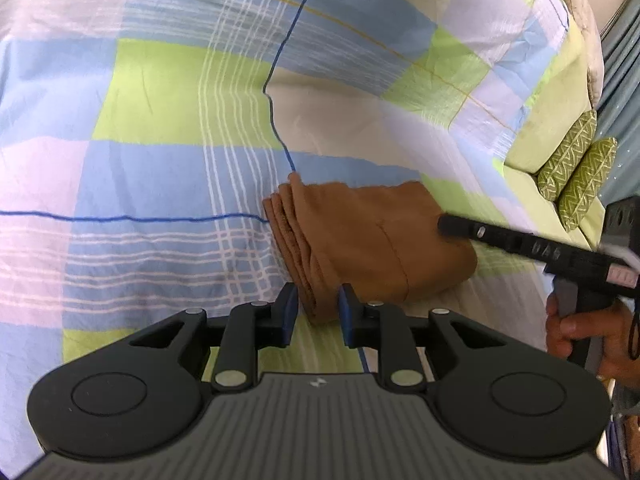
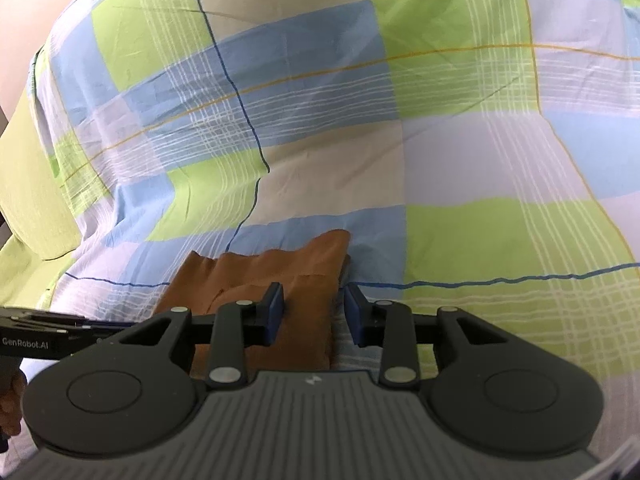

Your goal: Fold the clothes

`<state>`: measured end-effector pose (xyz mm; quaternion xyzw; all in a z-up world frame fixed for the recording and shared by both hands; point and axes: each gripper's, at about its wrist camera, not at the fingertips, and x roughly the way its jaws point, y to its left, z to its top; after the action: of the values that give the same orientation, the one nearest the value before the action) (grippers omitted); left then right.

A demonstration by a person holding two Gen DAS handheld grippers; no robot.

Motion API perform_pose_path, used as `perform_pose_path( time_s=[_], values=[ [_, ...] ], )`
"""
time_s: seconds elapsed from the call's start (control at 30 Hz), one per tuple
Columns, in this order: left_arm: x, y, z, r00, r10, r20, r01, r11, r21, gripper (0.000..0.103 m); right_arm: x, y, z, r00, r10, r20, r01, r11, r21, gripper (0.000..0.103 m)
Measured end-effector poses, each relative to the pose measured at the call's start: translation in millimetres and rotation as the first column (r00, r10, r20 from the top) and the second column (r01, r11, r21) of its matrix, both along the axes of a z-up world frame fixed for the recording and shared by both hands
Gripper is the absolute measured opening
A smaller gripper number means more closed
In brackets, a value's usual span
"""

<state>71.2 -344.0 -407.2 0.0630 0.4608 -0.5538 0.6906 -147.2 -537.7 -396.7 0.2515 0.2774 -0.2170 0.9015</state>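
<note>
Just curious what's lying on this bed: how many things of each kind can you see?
Folded brown garment: 1
Checked bedsheet: 1
Green patterned cushions: 2
Handheld grippers, left and right: 2
Total: 6

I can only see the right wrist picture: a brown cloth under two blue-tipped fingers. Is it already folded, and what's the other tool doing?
Observer: Folded, yes. The left wrist view shows the brown cloth as a thick bundle, with several stacked layers along one edge.
Operator: And the other tool?
Observer: The left gripper is open, its fingers either side of the bundle's near corner.
Operator: Anything else around?
Observer: Two green patterned cushions lie beyond the checked sheet.
</note>
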Motion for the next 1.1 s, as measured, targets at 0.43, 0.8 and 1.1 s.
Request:
perform_pose_path(
  time_s=[0.43,0.8,1.1],
  values=[
    [-21,6,6,0.99,-0.023,0.14,0.032,0.998,-0.062,0.004,75,11,-9,0.967,0.22,-0.125,-0.221,0.975,0.005,0.007],
    [-17,18,-4,0.992,0.097,0.075,-0.095,0.995,-0.033,0.0,101,29,-24,0.91,0.382,-0.158,-0.393,0.919,-0.039,0.0],
    [-12,17,-1,0.993,0.094,0.064,-0.091,0.995,-0.047,0.0,94,36,8,0.928,0.367,-0.06,-0.368,0.93,-0.006,0.007]
  ],
)
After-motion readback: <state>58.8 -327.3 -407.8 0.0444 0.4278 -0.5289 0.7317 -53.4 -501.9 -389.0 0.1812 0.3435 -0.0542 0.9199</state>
